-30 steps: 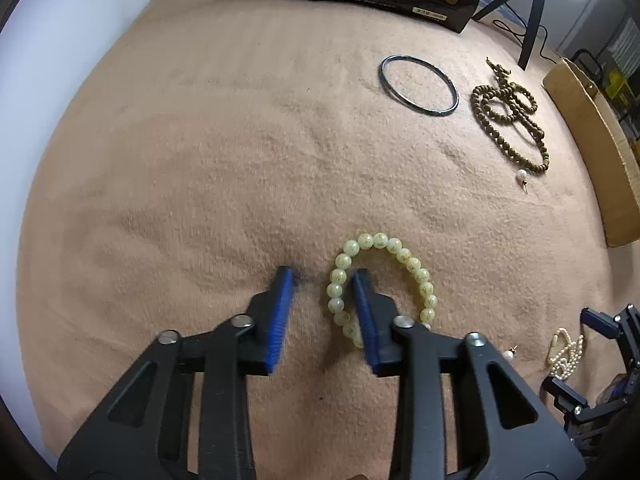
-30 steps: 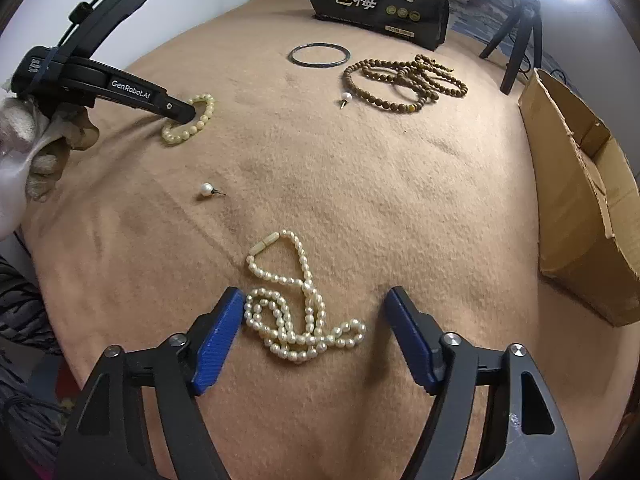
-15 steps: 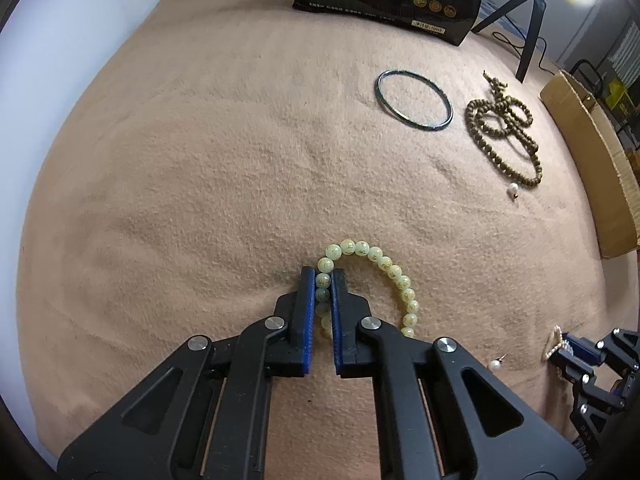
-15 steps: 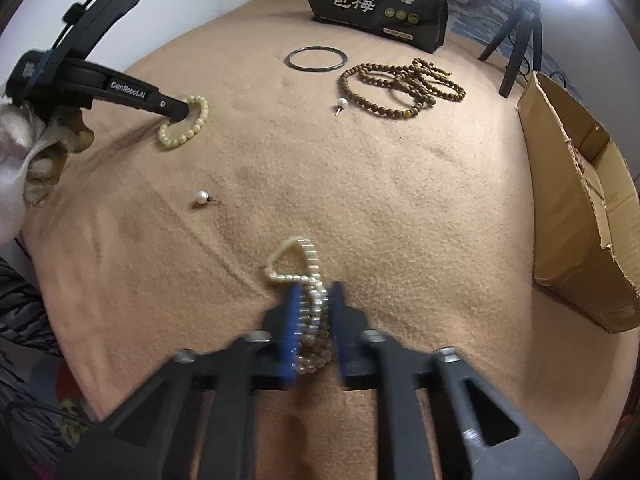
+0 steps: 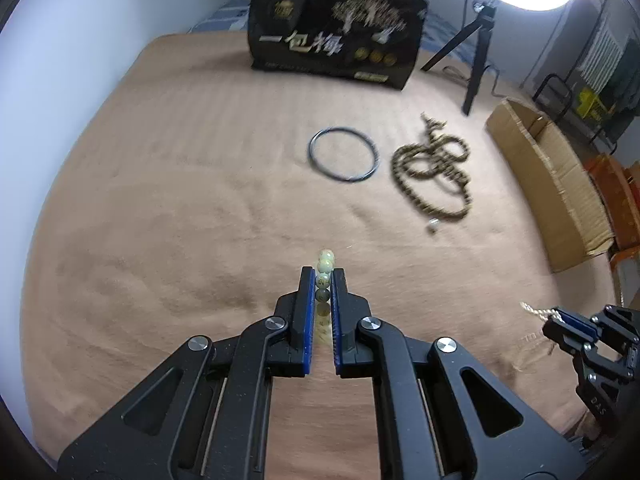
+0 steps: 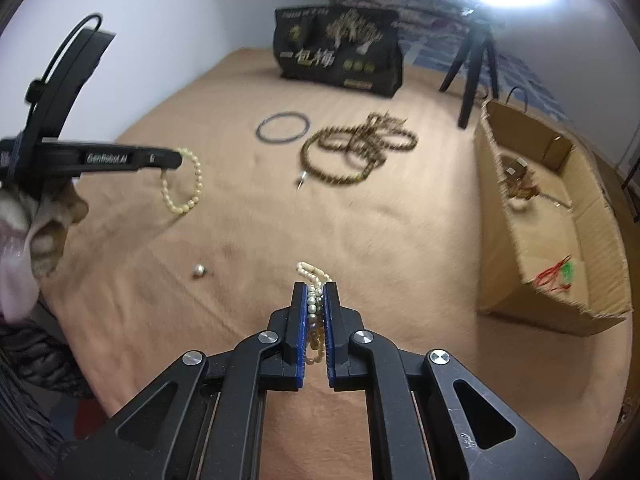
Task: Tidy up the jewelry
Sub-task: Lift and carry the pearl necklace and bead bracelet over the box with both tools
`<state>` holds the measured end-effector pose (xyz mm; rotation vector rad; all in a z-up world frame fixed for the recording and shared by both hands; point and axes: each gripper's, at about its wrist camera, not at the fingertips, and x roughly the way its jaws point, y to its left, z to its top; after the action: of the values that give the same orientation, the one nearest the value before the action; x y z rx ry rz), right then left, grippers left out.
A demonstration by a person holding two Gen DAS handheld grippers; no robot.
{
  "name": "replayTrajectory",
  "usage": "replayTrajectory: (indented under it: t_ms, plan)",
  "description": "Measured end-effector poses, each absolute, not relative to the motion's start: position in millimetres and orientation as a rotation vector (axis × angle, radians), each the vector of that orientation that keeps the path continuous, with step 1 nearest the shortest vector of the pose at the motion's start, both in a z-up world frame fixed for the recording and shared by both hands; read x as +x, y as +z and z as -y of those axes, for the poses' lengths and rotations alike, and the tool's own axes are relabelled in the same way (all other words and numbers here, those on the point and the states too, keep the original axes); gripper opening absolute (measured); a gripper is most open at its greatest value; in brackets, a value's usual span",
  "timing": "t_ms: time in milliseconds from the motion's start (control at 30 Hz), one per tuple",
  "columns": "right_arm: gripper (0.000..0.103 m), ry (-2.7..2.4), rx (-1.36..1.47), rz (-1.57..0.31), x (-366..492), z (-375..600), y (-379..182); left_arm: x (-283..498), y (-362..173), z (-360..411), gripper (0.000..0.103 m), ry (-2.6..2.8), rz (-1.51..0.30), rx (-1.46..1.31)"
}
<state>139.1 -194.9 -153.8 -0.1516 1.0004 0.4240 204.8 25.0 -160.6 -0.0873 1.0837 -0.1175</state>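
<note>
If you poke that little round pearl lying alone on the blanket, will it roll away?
Probably only a little. The loose pearl is round, so it is apt to roll, but the fuzzy tan blanket would likely slow it. It looks small and light.

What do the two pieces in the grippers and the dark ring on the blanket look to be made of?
Pale bead bracelet: glossy, translucent yellow-green beads, perhaps jade or resin.
Pearl strand: small cream beads with soft sheen, pearl or imitation.
Dark ring: thin, smooth and grey, possibly metal or stone; blur leaves it open.
</note>
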Motion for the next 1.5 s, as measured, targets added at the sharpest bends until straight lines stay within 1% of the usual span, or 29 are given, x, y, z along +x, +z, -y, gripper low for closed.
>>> replayTrajectory:
  t_ms: [267,633,1000,1500]
  plan:
    - [0.006,0.395,-0.105,-0.932,145,213,-125,196,-121,-4,0.005,-0.172,-0.987,-0.099]
    - [0.006,0.311,-0.057,-0.861,160,260,-90,200,-83,39,0.005,-0.277,-0.914,-0.120]
    - [0.006,0.193,0.003,-0.823,180,326,-70,210,-70,101,0.005,-0.373,-0.891,-0.123]
    - [0.006,0.096,0.028,-0.823,215,383,-74,228,-73,184,0.005,-0.494,-0.902,-0.145]
